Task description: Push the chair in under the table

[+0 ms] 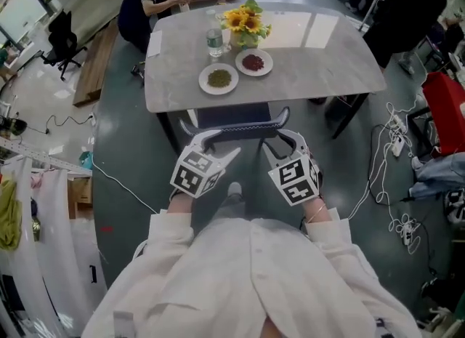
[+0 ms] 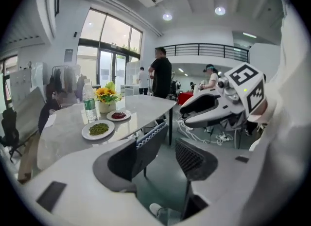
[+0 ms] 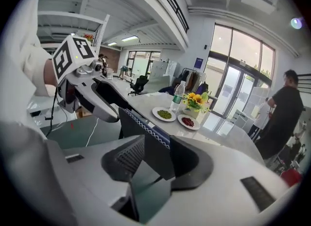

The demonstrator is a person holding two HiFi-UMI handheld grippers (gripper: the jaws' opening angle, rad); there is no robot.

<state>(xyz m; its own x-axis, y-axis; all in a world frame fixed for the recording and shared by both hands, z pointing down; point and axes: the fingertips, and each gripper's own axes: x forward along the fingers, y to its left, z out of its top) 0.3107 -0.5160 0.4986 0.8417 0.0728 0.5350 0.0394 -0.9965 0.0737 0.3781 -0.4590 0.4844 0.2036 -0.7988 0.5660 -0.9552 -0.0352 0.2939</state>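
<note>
The dark chair (image 1: 236, 127) stands tucked under the grey table (image 1: 320, 60), with only its curved back and a strip of seat showing at the near edge. My left gripper (image 1: 221, 144) hovers just short of the chair back's left part, jaws apart with nothing between them. Beside it, my right gripper (image 1: 280, 144) hangs near the back's right part, also open. In the left gripper view the chair back (image 2: 150, 145) lies beyond the spread jaws of the left gripper (image 2: 158, 154). In the right gripper view the chair back (image 3: 141, 132) shows through the gap of the right gripper (image 3: 158, 164).
On the table stand two plates (image 1: 219, 78) (image 1: 254, 62), a water bottle (image 1: 214, 40) and a vase of sunflowers (image 1: 245, 22). A person (image 1: 142, 6) sits at the far left corner and another (image 1: 407, 6) stands at the right. Cables (image 1: 396, 147) trail over the floor on the right.
</note>
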